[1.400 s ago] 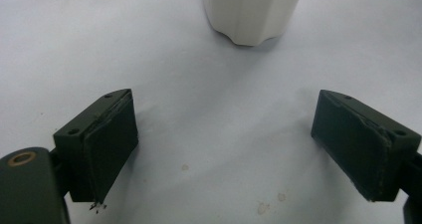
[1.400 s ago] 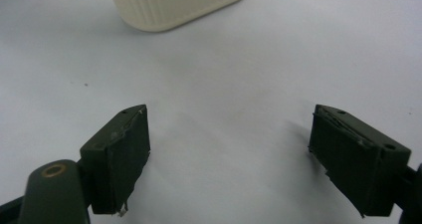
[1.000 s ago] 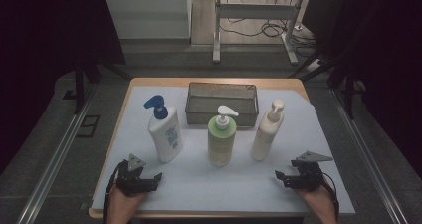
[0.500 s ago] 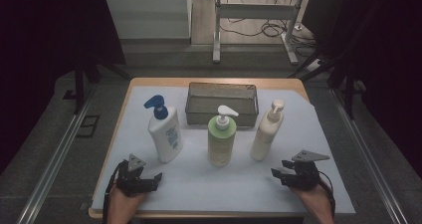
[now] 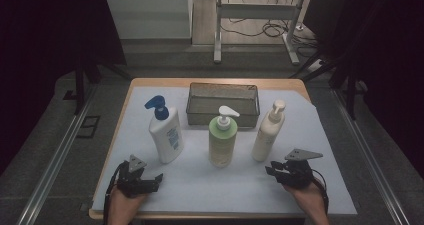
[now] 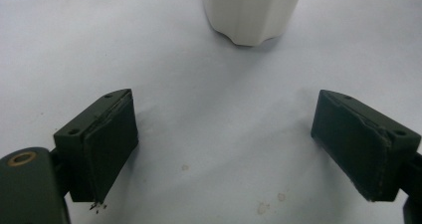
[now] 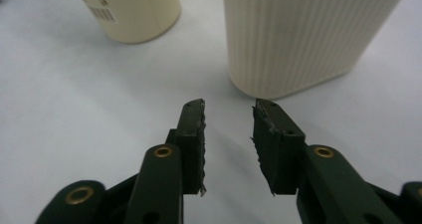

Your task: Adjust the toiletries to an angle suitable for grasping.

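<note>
While both hands rest at the near edge of the table (image 5: 150, 87), the grippers lie low over the white mat (image 5: 210, 182), each pointing away from the person toward the row of bottles. On the near left, the left hand (image 5: 122, 202) holds the left gripper (image 5: 156, 179) level, tips aimed a little rightward; its jaws are spread wide with only bare mat between them, as the left gripper view (image 6: 226, 134) shows, and the base of a white bottle stands well ahead of them there. On the near right, the right hand (image 5: 307, 197) holds the right gripper (image 5: 271, 169) with its grey plate on top, tips turned leftward toward the cream bottle (image 5: 267, 132). Its jaws have just been closing and now stand a narrow gap apart, nothing between them; in the right gripper view (image 7: 229, 117) the tips sit just short of the ribbed base of the cream bottle (image 7: 303, 35), not touching it. That bottle stands upright, long axis vertical, pump nozzle on top. Left of it, near the mat's middle, stands the green bottle (image 5: 222, 140), upright, its white spout pointing right. Farther left stands the blue-pump bottle (image 5: 166, 135), upright with a slight lean. Behind the row, a mesh basket (image 5: 223, 91) sits with its long side across the table.
</note>
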